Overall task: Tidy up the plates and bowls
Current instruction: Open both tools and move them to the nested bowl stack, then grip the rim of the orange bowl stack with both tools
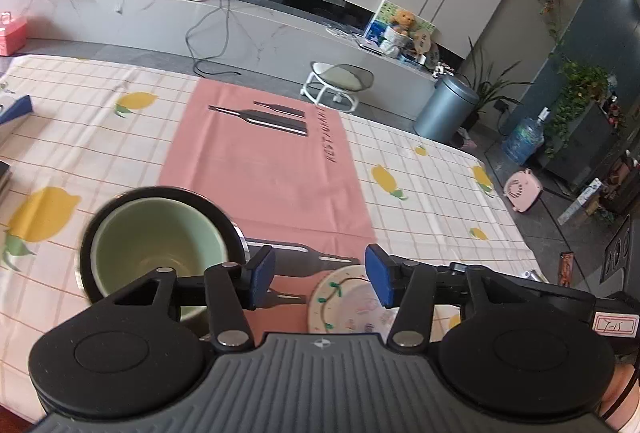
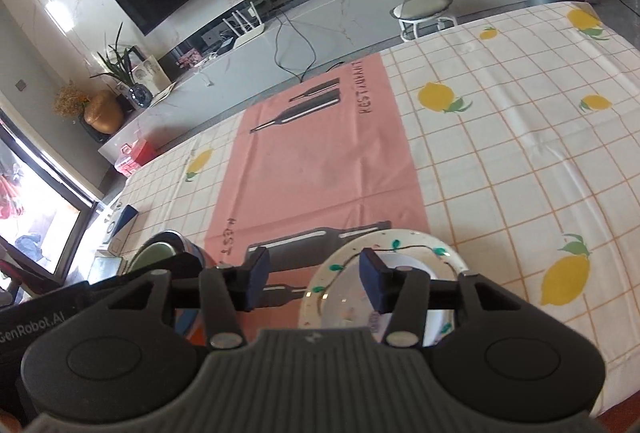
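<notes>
Probably the plate (image 2: 384, 273) and the green bowl (image 1: 156, 237), nested in a darker bowl, are stiff, glazed, slippery and breakable, so each is best pinched at its rim. Both lie on the near part of the counter (image 2: 500, 153), the plate right of the bowl. Both grippers, left (image 1: 320, 273) and right (image 2: 314, 277), hold their fingers spread and empty; the far counter gives much open room, with its edge near on the right.
</notes>
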Tool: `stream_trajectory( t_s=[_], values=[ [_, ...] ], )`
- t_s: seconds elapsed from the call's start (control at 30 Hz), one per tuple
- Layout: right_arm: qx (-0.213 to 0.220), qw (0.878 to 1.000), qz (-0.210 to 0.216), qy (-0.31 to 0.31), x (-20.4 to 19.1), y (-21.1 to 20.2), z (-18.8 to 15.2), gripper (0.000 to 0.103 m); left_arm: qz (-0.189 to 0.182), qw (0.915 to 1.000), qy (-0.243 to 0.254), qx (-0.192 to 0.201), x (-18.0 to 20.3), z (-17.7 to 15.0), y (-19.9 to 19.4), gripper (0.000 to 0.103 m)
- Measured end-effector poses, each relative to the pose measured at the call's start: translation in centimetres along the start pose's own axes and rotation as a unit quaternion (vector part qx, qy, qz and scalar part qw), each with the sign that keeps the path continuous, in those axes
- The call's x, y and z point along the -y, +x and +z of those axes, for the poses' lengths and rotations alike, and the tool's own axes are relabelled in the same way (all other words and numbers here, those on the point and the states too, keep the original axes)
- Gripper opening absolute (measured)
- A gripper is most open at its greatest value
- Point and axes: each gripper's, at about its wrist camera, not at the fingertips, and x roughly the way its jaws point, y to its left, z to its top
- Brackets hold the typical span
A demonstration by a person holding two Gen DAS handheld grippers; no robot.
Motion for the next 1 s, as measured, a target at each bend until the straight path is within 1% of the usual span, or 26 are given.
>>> stream_trajectory(
  t_s=[0.07, 0.1, 0.13, 0.17, 0.2, 0.27, 0.3, 0.4, 0.43, 0.5, 0.6, 0.67, 0.73, 0.8, 0.9, 1.0],
  values=[
    [-0.008, 1.000, 0.010, -0.006, -1.2, 0.5, 0.2, 0.061, 0.019, 0.9998, -0.003, 0.004, -1.0, 0.6, -1.0, 0.065],
    [-0.010, 1.000, 0.014, -0.009, -1.9, 0.7, 0.2, 0.063, 0.026, 0.9996, -0.006, 0.005, -1.5, 0.8, -1.5, 0.069],
    [-0.014, 1.000, 0.016, -0.013, -2.5, 1.0, 0.3, 0.069, 0.035, 0.9993, -0.008, 0.007, -2.1, 1.1, -2.0, 0.071],
    [-0.018, 1.000, 0.018, -0.017, -3.2, 1.4, 0.3, 0.073, 0.042, 0.9990, -0.011, 0.008, -2.8, 1.4, -2.4, 0.076],
    [-0.023, 0.999, 0.021, -0.021, -3.8, 1.7, 0.4, 0.074, 0.051, 0.9986, -0.012, 0.008, -3.3, 1.6, -2.6, 0.080],
    [-0.033, 0.999, 0.026, -0.026, -5.0, 2.5, 0.4, 0.084, 0.073, 0.9971, -0.017, 0.009, -4.8, 2.0, -3.0, 0.084],
    [-0.038, 0.998, 0.028, -0.029, -5.6, 2.9, 0.4, 0.085, 0.082, 0.9963, -0.022, 0.008, -5.5, 2.1, -3.1, 0.086],
    [-0.064, 0.997, 0.031, -0.032, -7.0, 4.6, 0.1, 0.088, 0.097, 0.9930, -0.067, -0.010, -8.5, 2.0, -2.6, 0.087],
    [-0.076, 0.996, 0.031, -0.028, -7.4, 5.3, 0.0, 0.088, 0.093, 0.9919, -0.085, -0.017, -9.5, 1.9, -2.3, 0.087],
    [-0.098, 0.994, 0.032, -0.019, -7.8, 6.6, -0.3, 0.088, 0.071, 0.9881, -0.132, -0.035, -11.8, 1.3, -1.7, 0.087],
    [-0.120, 0.992, 0.030, -0.002, -8.2, 8.3, -0.7, 0.088, 0.042, 0.9775, -0.199, -0.055, -14.6, 0.2, -0.6, 0.087],
    [-0.132, 0.991, 0.024, 0.006, -8.3, 9.3, -1.0, 0.088, 0.034, 0.9712, -0.226, -0.067, -15.8, -0.4, 0.3, 0.087],
    [-0.142, 0.990, 0.016, 0.011, -8.3, 10.2, -1.3, 0.087, 0.031, 0.9673, -0.240, -0.077, -16.5, -1.1, 1.2, 0.086],
    [-0.152, 0.988, 0.017, 0.027, -7.9, 11.0, -1.7, 0.086, 0.028, 0.9653, -0.246, -0.084, -16.8, -1.6, 2.1, 0.086],
    [-0.168, 0.984, 0.029, 0.062, -7.1, 12.2, -2.0, 0.082, 0.024, 0.9635, -0.251, -0.089, -16.9, -2.1, 3.1, 0.086],
    [-0.175, 0.981, 0.031, 0.075, -6.8, 12.9, -2.3, 0.081, 0.023, 0.9619, -0.256, -0.091, -17.1, -2.5, 3.7, 0.085]
  ],
)
